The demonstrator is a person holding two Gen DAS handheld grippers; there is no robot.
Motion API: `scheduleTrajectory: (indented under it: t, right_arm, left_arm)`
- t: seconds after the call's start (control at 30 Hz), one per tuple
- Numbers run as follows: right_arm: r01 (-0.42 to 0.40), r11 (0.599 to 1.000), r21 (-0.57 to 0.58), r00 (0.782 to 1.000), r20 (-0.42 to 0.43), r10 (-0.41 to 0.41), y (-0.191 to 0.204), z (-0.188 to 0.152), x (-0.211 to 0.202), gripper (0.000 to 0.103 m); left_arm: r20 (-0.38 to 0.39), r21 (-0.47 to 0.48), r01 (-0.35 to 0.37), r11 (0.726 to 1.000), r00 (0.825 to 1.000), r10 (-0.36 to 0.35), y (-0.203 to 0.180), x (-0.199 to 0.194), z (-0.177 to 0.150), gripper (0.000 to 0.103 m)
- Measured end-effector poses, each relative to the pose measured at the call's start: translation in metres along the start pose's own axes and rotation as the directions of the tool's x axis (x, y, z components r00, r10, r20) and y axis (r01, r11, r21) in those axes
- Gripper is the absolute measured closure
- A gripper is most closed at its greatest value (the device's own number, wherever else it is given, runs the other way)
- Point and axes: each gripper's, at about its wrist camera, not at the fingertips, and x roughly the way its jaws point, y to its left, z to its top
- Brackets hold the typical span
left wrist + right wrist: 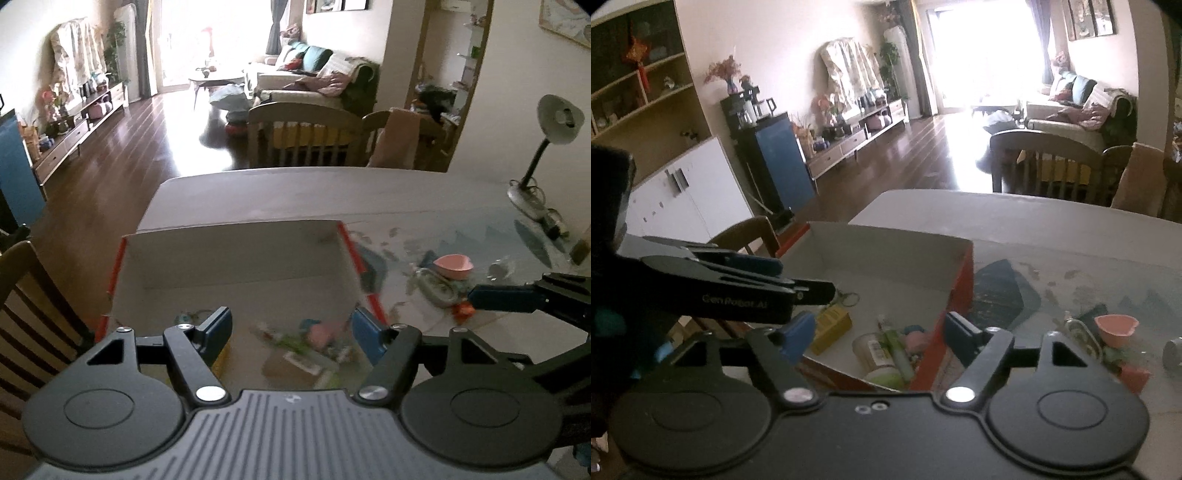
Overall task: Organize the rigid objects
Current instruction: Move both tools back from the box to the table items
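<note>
— Down at the bottom of the left wrist view, what do you see?

— Low in the frame is the left gripper (291, 326). Its blue fingers (218, 328) are spread apart with nothing between them. Under them is the box (236, 254), white inside with red edges, sitting on the counter (295, 192).

— What is in the box?

— Small things lie in the near part. From the right wrist view, low in the middle, I can see a yellow carton (831, 328), a white bottle (877, 356), a green tube (899, 354) and something pink (918, 339). A key ring (849, 297) lies a bit higher, by the carton.

— And the other gripper?

— The right gripper (879, 332) is low in its own frame, above the box's near right corner. Its fingers (798, 334) are wide apart too and hold nothing.

— Is anything outside the box?

— Yes. At the right side of the frame a pink heart-shaped bowl (1115, 328) sits on the counter, with a little red thing (1134, 376) lower down near it.
</note>
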Motion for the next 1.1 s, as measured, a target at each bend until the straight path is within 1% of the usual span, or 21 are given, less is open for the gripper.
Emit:
scheduleTrajectory:
  t: [0.07, 0.13, 0.17, 0.3, 0.33, 0.43, 0.6, 0.63, 0.7, 0.83, 0.93, 1.03, 1.1]
  right_arm:
    - [0.007, 1.000, 0.005, 1.000, 0.022, -0.007, -0.008, -0.003, -0.010, 0.019]
    - [0.015, 1.000, 0.016, 0.999, 0.036, -0.015, -0.018, -0.009, -0.020, 0.015]
    - [0.018, 1.000, 0.024, 0.999, 0.044, -0.019, -0.024, -0.011, -0.026, 0.013]
    - [0.043, 0.998, 0.051, 0.997, 0.062, -0.047, -0.048, -0.021, -0.042, 0.009]
    - [0.053, 0.997, 0.055, 0.996, 0.064, -0.057, -0.053, -0.023, -0.045, 0.008]
    - [0.079, 0.994, 0.071, 0.994, 0.068, -0.084, -0.073, -0.031, -0.054, 0.008]
    - [0.125, 0.987, 0.105, 0.989, 0.069, -0.133, -0.109, -0.041, -0.068, 0.007]
    - [0.134, 0.985, 0.110, 0.988, 0.068, -0.142, -0.118, -0.042, -0.070, 0.007]
    - [0.156, 0.981, 0.118, 0.984, 0.063, -0.164, -0.133, -0.045, -0.073, 0.007]
    - [0.200, 0.971, 0.129, 0.977, 0.050, -0.208, -0.165, -0.054, -0.080, 0.007]
    - [0.236, 0.962, 0.137, 0.969, 0.041, -0.244, -0.189, -0.057, -0.082, 0.007]
    - [0.268, 0.953, 0.143, 0.961, 0.028, -0.274, -0.213, -0.060, -0.082, 0.007]
    - [0.286, 0.947, 0.144, 0.956, 0.016, -0.291, -0.228, -0.063, -0.080, 0.007]
  left_arm:
    - [0.011, 0.008, 0.012, 1.000, 1.000, -0.012, -0.012, -0.001, -0.002, 0.028]
    - [0.024, 0.012, 0.026, 1.000, 0.999, -0.026, -0.024, -0.001, -0.003, 0.021]
    - [0.029, 0.013, 0.034, 0.999, 0.999, -0.034, -0.028, -0.001, -0.005, 0.021]
    - [0.043, 0.018, 0.061, 0.998, 0.997, -0.061, -0.052, 0.005, -0.005, 0.021]
    - [0.044, 0.020, 0.066, 0.998, 0.997, -0.067, -0.058, 0.008, -0.005, 0.017]
    - [0.048, 0.017, 0.083, 0.996, 0.995, -0.084, -0.079, 0.013, -0.004, 0.011]
    - [0.053, 0.018, 0.112, 0.994, 0.992, -0.112, -0.110, 0.028, -0.001, 0.008]
    - [0.050, 0.015, 0.112, 0.994, 0.992, -0.113, -0.116, 0.033, 0.000, 0.004]
    - [0.049, 0.010, 0.111, 0.994, 0.993, -0.112, -0.126, 0.039, 0.001, 0.001]
    - [0.059, -0.001, 0.091, 0.996, 0.994, -0.090, -0.146, 0.057, 0.003, 0.001]
    - [0.067, 0.014, 0.077, 0.997, 0.995, -0.077, -0.163, 0.071, 0.004, 0.001]
    - [0.033, 0.008, 0.076, 0.997, 0.997, -0.076, -0.179, 0.092, 0.007, 0.001]
    - [0.012, 0.013, 0.058, 0.998, 0.998, -0.059, -0.189, 0.104, 0.007, 0.001]
